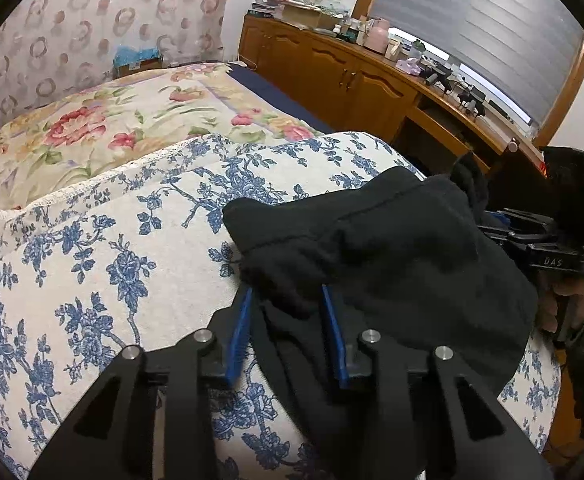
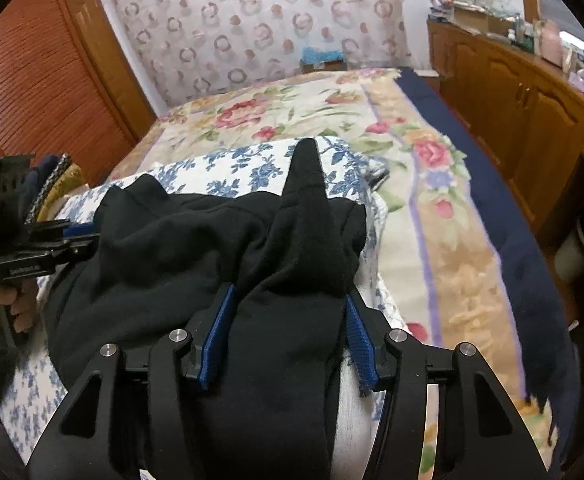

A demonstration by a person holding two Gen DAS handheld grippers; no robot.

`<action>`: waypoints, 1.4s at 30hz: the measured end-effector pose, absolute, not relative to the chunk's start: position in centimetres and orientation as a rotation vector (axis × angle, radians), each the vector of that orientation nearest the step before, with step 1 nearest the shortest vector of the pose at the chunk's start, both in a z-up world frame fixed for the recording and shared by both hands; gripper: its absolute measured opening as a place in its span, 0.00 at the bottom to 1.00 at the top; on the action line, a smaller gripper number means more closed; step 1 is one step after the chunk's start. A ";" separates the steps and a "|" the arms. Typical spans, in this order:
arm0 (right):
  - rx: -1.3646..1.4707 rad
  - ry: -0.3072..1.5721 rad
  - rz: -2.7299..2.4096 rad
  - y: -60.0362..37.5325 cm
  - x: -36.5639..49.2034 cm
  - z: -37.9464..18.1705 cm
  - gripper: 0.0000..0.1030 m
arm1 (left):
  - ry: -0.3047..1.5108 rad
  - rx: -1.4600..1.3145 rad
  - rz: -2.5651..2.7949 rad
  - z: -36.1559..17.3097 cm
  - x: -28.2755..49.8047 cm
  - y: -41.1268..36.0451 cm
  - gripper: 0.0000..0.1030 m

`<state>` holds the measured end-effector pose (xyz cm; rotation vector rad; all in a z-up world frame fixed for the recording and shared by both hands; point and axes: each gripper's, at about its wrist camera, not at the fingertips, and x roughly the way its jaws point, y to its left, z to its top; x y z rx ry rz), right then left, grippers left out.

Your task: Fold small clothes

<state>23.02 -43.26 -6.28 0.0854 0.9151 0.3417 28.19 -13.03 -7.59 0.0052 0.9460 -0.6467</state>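
Looking at both wrist views, you've got the black garment (image 1: 392, 248) bunched up on the blue-flowered cover (image 1: 92, 260), which sits on the near end of the bed, ahead of the pink-flowered quilt (image 1: 92, 128). Your left gripper (image 1: 288, 308) has a wad of that black cloth between its blue pads (image 1: 238, 332), and it looks pinched, so I'd call it gripping. Your right gripper (image 2: 288, 320) straddles a fatter fold, with both pads against the fabric and the jaws held fairly wide by the bulk.

Handling-wise it reads as soft, fleecy, light and floppy. It'll sag and slump wherever you don't hold it, nothing fragile about it. Grabbing a hem or corner would probably serve you better than a mid-cloth lump, since lumps don't spread flat.

For room: in the left view the cover runs open from 9 to 12 o'clock, so lay things out that way. At 3 o'clock the bed edge drops off toward the wooden cabinets (image 1: 332, 68), with little margin there. The other hand (image 2: 8, 304) sits at 9 o'clock in the right view, so mind a clash.
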 end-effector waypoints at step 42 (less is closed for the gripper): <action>-0.313 0.497 0.955 -7.5 29.1 11.1 0.13 | 0.374 -0.205 -0.080 4.9 14.1 18.6 0.11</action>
